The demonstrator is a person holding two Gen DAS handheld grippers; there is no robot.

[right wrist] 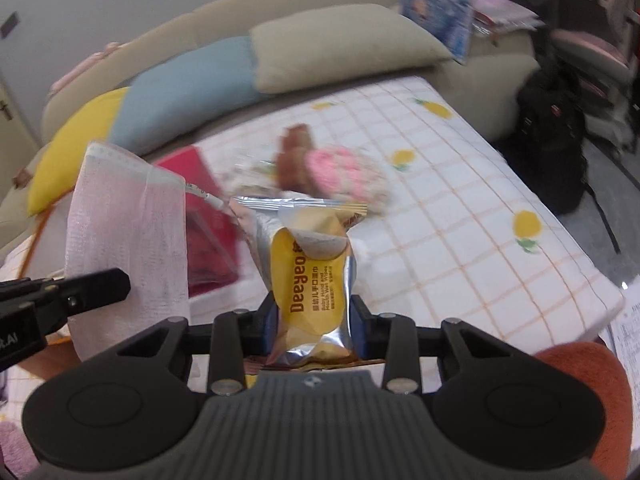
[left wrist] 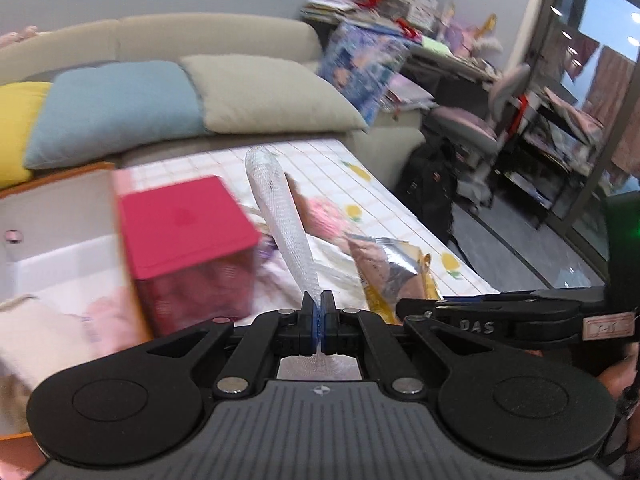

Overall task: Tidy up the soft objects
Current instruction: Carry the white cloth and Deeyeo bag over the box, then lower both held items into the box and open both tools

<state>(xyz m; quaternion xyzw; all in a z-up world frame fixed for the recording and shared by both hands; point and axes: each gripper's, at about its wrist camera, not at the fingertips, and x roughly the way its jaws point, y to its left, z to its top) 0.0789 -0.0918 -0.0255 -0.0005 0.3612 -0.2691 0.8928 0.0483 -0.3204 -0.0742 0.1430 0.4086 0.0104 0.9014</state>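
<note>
Items in hand: white mesh pouch (left wrist: 280,216) pinched edge-on in left hand-held gripper (left wrist: 319,316), hanging clear; yellow wet-wipes packet (right wrist: 310,280) clamped in right hand-held gripper (right wrist: 312,320), both above checked surface (right wrist: 460,208), likely bound for sorting.

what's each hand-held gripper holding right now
Left hand-held gripper: shut on the white mesh cloth.
Right hand-held gripper: shut on the wet wipes pack.

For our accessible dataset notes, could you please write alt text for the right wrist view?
The right gripper is shut on a yellow and silver wet-wipes packet above a checked cloth with lemon prints. At the left, the left gripper holds a white mesh bag, with a pink box behind it.
</note>
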